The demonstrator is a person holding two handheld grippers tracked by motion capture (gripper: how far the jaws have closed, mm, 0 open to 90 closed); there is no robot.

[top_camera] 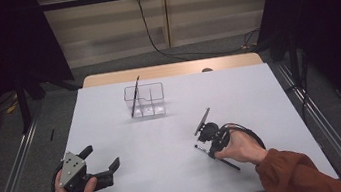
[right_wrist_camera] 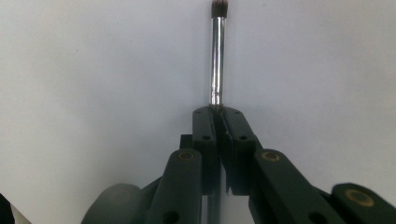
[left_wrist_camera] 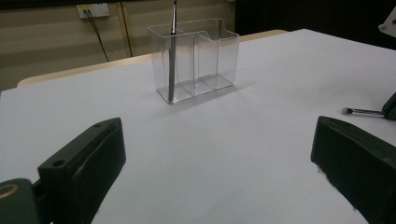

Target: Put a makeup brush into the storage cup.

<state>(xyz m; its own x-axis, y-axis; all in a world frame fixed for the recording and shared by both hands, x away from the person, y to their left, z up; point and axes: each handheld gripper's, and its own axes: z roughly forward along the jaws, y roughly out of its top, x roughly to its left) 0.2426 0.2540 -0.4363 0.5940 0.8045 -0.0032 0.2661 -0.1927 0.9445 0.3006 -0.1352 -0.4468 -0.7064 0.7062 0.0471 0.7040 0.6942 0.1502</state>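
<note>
White table point(top_camera: 169, 172), clear organizer point(top_camera: 145, 100) at far middle. Right gripper point(right_wrist_camera: 217, 112) clenched on brush point(right_wrist_camera: 217, 60) near organizer's right; left gripper point(top_camera: 102, 159) released. Next probably: lift, stand brush inside compartment.

A thin brush point(top_camera: 217, 156) with a silver ferrule is clamped flat near the table's point(top_camera: 269, 92) right front. Another point(top_camera: 135, 97) is stood tilted in the clear organiser's point(top_camera: 153, 98) left compartment, near the far edge.

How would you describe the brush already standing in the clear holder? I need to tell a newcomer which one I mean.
Start at the white table and find the clear plastic organizer near its far edge. In its leftmost compartment a thin dark brush leans, poking above the rim. The other brush, with a silver ferrule, is clamped in the right gripper, low over the table.
</note>
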